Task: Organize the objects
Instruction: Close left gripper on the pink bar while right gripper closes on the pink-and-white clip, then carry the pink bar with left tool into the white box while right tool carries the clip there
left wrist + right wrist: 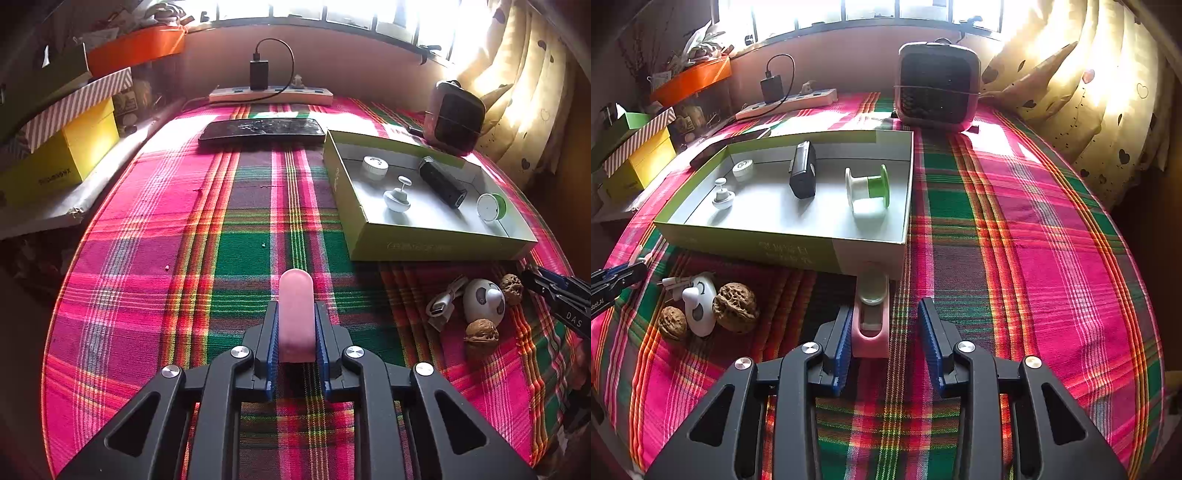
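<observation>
My left gripper (296,314) is shut on a pale pink rounded stick (295,291), whose end juts past the blue pads above the plaid cloth. In the right wrist view, my right gripper (885,308) stands open around a pink holder with a clear cap (871,339) lying on the cloth. Its left pad is against the holder and its right pad is clear of it. Just beyond lies an open green-rimmed box (783,247) holding a white cap (742,168), a white pump piece (723,195), a black device (803,171) and a green-white spool (868,188).
Two walnuts (735,306), a white egg-shaped toy (701,306) and a small white cable (674,284) lie left of the right gripper. At the back are a phone (262,131), a power strip (269,96), a small heater (938,86), stacked boxes (62,155) and curtains (1089,110).
</observation>
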Tool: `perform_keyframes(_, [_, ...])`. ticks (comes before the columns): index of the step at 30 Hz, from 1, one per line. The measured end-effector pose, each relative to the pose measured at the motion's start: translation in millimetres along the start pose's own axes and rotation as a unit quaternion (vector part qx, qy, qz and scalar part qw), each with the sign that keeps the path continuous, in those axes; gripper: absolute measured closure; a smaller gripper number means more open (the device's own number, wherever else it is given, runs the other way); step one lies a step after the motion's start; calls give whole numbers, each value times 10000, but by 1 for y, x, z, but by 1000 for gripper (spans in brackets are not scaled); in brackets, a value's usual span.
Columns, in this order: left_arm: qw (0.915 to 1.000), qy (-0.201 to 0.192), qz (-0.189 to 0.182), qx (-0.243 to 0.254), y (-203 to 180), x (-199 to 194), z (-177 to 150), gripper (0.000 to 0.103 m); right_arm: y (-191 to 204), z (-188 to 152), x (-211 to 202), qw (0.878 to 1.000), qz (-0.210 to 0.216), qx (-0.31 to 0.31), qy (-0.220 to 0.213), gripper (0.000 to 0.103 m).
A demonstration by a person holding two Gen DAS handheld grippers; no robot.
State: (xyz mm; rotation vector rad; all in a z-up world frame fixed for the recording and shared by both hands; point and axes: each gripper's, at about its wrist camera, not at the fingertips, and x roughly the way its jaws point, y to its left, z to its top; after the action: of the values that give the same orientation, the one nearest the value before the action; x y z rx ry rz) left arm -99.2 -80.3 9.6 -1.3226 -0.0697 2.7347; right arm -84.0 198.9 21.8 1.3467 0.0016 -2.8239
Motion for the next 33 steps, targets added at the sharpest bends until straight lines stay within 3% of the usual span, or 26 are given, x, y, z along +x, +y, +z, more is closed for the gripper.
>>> perform_keyframes(8, [10000,-4,8,6,0,0,0,87,0,0,-1,10000,38,-3,-11,85])
perform_keyframes(30, [10000,-14,42,42,-2,0,1,87,0,0,0,10000,38,-4,-14,85])
perform_keyframes(33, [10000,-12,-84,11,-1,0,1,87,0,0,-1,10000,32,-15,-14,85])
